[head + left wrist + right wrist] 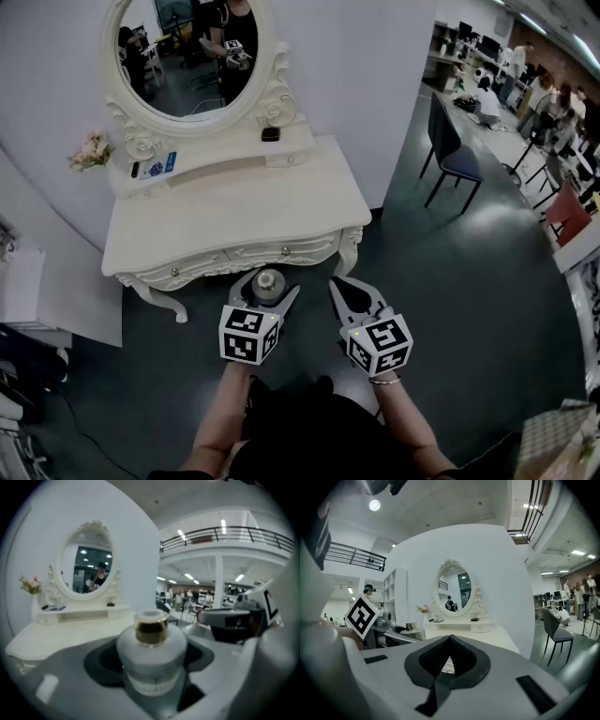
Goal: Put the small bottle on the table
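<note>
Left claw point(270, 287) clamped on the small bottle point(151, 651), short of the worktop point(234, 211).
Bottle upright between wide-set jaws, over the dark floor point(450, 281) just before the worktop's front edge; right claw point(337, 284) beside it, jaws together, empty.

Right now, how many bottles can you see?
1: the small bottle with a gold collar, held upright between the left gripper's jaws, in front of the dressing table. The items on its shelf are too small to identify.
</note>
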The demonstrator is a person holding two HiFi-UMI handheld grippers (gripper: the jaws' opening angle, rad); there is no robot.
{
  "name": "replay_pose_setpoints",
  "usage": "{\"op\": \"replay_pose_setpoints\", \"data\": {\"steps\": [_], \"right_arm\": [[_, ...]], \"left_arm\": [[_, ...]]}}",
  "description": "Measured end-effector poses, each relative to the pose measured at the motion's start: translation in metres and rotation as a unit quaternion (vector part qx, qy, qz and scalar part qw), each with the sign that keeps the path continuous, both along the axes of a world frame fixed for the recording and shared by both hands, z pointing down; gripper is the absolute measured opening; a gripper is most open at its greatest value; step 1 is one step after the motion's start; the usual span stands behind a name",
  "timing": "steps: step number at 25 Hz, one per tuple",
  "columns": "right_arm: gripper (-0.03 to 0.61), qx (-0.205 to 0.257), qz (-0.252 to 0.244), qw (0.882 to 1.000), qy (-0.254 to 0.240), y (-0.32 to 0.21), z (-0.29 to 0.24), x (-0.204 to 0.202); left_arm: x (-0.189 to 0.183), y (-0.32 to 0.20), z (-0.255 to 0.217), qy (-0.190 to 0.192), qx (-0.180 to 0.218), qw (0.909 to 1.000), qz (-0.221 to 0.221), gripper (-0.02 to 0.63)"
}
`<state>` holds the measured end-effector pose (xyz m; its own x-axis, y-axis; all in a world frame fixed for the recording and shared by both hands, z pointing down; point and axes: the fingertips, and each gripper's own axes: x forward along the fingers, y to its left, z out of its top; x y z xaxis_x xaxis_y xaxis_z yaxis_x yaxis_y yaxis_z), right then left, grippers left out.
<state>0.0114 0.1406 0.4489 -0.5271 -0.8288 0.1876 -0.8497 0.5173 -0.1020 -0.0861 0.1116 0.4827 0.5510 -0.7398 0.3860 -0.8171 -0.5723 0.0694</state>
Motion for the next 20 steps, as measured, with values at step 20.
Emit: {"op": "replay_pose_setpoints", "data": {"steps": [20], "right_arm": [[0.005, 0.014, -0.017, 0.999, -0.030, 0.004, -0.002, 0.034]], "left_arm": [[0.006, 0.009, 0.004, -0.002, -0.002, 0.9986, -0.053, 0.342]]}}
